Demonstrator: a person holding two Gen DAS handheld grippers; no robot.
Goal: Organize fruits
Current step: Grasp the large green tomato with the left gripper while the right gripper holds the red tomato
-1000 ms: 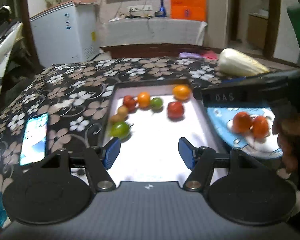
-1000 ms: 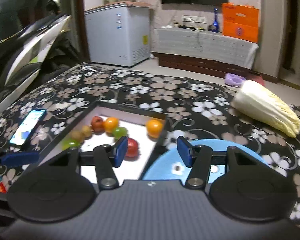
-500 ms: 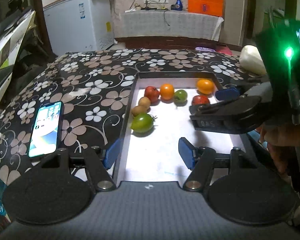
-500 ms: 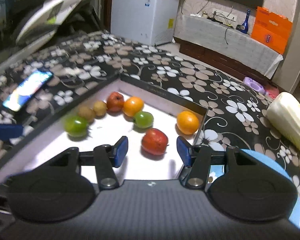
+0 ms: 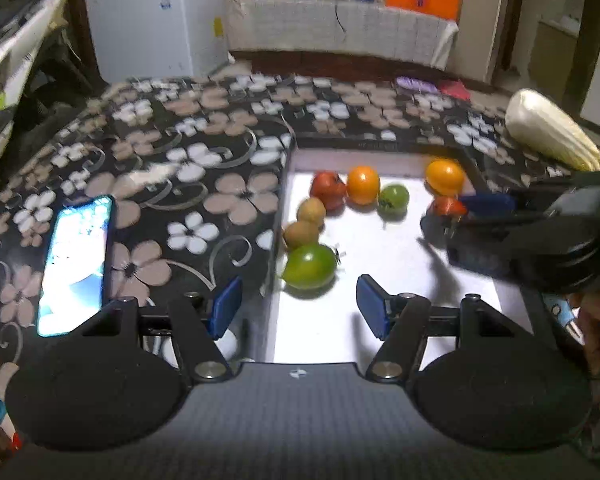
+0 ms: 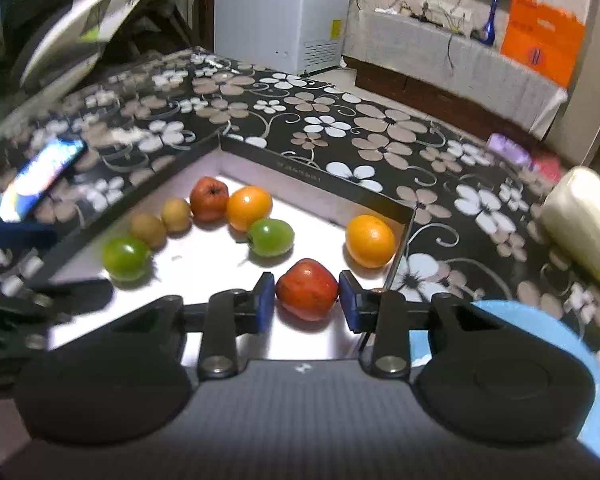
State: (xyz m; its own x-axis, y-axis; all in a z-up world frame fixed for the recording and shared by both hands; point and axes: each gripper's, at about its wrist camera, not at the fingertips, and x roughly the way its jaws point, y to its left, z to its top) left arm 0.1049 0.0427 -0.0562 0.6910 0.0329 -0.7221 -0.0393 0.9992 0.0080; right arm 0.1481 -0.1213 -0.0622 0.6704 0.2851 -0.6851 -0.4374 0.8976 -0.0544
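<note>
A white tray with a black rim (image 5: 380,146) (image 6: 312,178) holds several fruits. A red tomato (image 6: 307,289) (image 5: 446,205) lies between the blue pads of my right gripper (image 6: 307,300), which stands open around it with small gaps each side. An orange (image 6: 370,241) sits by the tray's right corner. Another orange (image 6: 249,207), a red tomato (image 6: 209,199), a green tomato (image 6: 271,237), two brown fruits and a large green tomato (image 5: 310,266) lie to the left. My left gripper (image 5: 296,308) is open and empty over the tray's near left edge.
A lit phone (image 5: 76,264) lies on the floral tablecloth left of the tray. A blue plate (image 6: 540,332) sits right of the tray. A pale cabbage (image 5: 552,136) lies at the far right. A white chest freezer (image 6: 284,12) stands behind the table.
My right gripper has moved left from over the blue plate into the tray and down around the red tomato, its jaws narrowing. My left gripper has drifted left and back.
</note>
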